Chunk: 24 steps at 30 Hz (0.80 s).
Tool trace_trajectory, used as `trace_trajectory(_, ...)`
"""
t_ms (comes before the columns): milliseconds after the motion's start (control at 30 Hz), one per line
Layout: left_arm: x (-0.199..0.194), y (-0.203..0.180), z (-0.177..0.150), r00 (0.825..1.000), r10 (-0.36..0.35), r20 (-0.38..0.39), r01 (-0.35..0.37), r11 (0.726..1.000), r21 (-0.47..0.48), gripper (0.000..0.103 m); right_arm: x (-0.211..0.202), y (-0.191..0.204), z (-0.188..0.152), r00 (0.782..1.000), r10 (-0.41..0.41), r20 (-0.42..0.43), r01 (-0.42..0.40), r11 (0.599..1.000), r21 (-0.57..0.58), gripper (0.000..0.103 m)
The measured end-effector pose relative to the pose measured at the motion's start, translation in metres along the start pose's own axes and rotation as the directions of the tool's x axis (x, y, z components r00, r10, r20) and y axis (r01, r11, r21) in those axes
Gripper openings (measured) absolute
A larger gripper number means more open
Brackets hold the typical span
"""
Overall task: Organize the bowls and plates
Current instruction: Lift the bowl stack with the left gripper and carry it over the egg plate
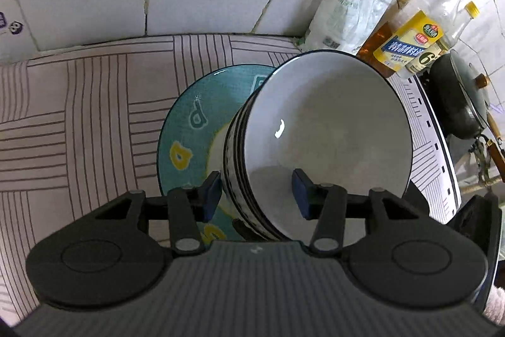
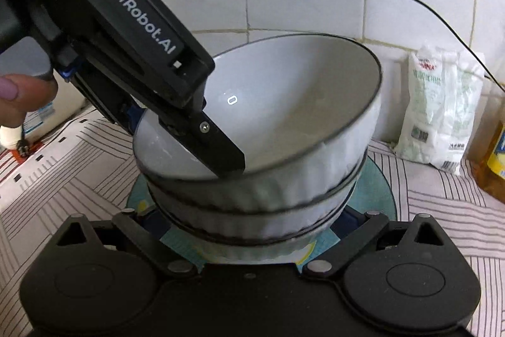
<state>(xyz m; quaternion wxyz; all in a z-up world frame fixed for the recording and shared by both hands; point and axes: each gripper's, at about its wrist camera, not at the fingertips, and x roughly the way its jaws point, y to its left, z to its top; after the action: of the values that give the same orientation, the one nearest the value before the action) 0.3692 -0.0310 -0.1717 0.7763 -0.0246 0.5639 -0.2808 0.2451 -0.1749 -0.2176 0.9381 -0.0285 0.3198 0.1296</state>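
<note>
A stack of white ribbed bowls (image 2: 258, 166) with dark rims sits on a teal plate (image 1: 189, 128) with yellow shapes, on the table (image 1: 79, 116) under a striped cloth, close to the tiled wall. In the left wrist view the left tool (image 1: 257, 195) straddles the stack's near wall at about 6 o'clock of the top rim: one blue pad lies outside against the ribbed side, the other inside the top bowl, standing off the glazed wall, so I read it as open around the wall, not clamped. In the right wrist view the right tool (image 2: 252, 229) sits low at 6 o'clock of the stack, its fingers going round the lower bowls to either side; the tips are hidden behind the bowls, so I cannot tell whether they press. A flour-like bag (image 2: 442, 112) and oil bottles (image 1: 410, 40) stand at 2 o'clock, a lidded wok (image 1: 457, 97) at 3 o'clock. The bowls look like glazed ceramic: stiff, heavy as a stack, slippery and apt to chip. The ribbed outside should give better purchase than the smooth inside; a rim pinch suits one bowl, while the whole stack probably wants support low down from both sides. The top bowl sits tilted, so it may slide.
</note>
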Motion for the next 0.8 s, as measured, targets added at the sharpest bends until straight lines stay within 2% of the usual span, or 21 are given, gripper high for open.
trace_trajectory(167,0.003,0.002,0.004,1.000,-0.006,0.017,0.005,0.999,0.041,0.047,0.008,0.005,0.005,0.999,-0.039,-0.009,0.039,0.998,0.044,0.101)
trace_trajectory(233,0.003,0.004,0.005,1.000,-0.010,0.022,0.009,1.000,0.028,0.047,0.008,0.005,0.007,0.999,-0.041,-0.006,0.041,0.998,0.050,0.101)
trace_trajectory(300,0.005,0.004,0.005,1.000,-0.006,0.024,0.005,0.999,0.034,0.048,0.011,0.009,0.006,0.998,-0.060,-0.007,0.060,0.998,0.009,0.101)
trace_trajectory(467,0.006,0.006,0.005,0.999,-0.015,0.033,0.015,1.000,-0.006,0.048,0.019,0.013,0.007,0.997,-0.072,-0.013,0.073,0.997,0.023,0.101)
trace_trajectory(567,0.007,0.011,0.004,0.999,-0.027,0.040,0.028,0.999,-0.034,0.051,0.026,0.017,0.011,0.988,-0.130,-0.078,0.129,0.992,-0.008,0.102)
trace_trajectory(667,0.008,0.012,0.006,1.000,-0.012,0.027,0.014,0.999,-0.050,0.055,0.024,0.025,0.018,0.974,-0.174,-0.146,0.181,0.983,0.032,0.102)
trace_trajectory(800,0.004,0.006,0.008,0.998,0.036,0.046,-0.035,0.999,-0.029,0.053,0.008,0.035,0.017,0.973,-0.181,-0.146,0.180,0.984,-0.021,0.102)
